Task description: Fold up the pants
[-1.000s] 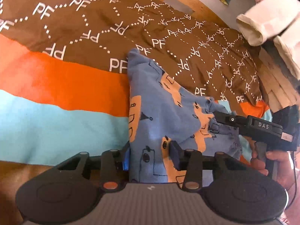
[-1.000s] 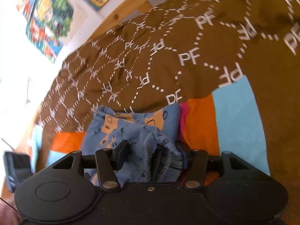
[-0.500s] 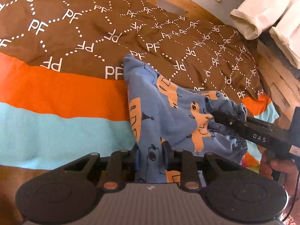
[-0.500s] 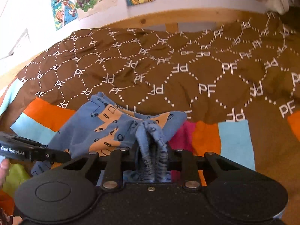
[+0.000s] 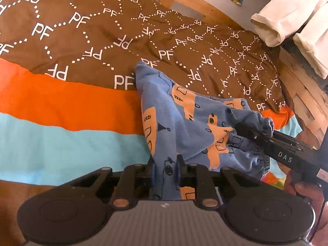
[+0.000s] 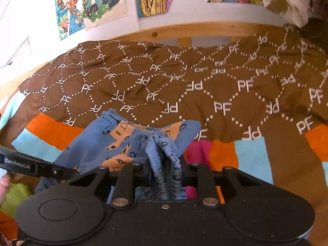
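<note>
Pants (image 5: 184, 123), blue, printed, lay mid-bed on the patterned bedspread (image 5: 82, 41), left gripper (image 5: 165, 169) and right gripper (image 6: 165, 170) each clamped on bunched fabric; fold under way, next: lift and lay it over evenly.

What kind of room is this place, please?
Probably a bedroom, perhaps a child's. A patterned bedspread covers a bed with a wooden frame, cartoon drawings hang on the wall, and small blue printed pants lie on the bed.

Pants (image 5: 184, 127) on bedspread (image 5: 82, 41), between left claw (image 5: 165, 171) and right claw (image 6: 165, 176)
</note>
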`<action>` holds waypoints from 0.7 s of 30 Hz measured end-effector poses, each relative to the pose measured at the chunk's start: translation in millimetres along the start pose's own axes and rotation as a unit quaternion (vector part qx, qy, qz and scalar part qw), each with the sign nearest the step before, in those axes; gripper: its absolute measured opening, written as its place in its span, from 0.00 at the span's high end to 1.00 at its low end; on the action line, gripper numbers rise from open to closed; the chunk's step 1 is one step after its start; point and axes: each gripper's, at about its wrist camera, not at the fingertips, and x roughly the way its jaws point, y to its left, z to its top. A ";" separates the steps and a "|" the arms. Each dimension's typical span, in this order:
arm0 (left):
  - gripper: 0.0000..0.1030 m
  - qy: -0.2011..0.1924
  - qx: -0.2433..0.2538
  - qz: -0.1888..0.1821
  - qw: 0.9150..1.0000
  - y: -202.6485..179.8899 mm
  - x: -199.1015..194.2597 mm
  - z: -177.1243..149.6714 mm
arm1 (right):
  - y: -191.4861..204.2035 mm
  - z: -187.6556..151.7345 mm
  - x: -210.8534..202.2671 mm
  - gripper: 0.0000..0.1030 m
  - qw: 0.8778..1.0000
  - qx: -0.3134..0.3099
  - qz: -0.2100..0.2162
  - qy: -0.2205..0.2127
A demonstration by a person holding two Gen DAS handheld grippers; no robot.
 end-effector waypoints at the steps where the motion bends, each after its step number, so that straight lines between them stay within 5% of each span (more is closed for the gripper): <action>1: 0.81 -0.002 0.001 -0.001 1.000 -0.1 -1.2 0.2 | 2.1 -0.2 -1.5 0.78 1.000 -0.007 -0.003 -0.003; 21: 0.82 -0.052 0.022 -0.008 0.998 -12.0 -20.7 12.1 | 26.1 11.7 -23.9 0.79 0.994 -0.081 -0.030 -0.070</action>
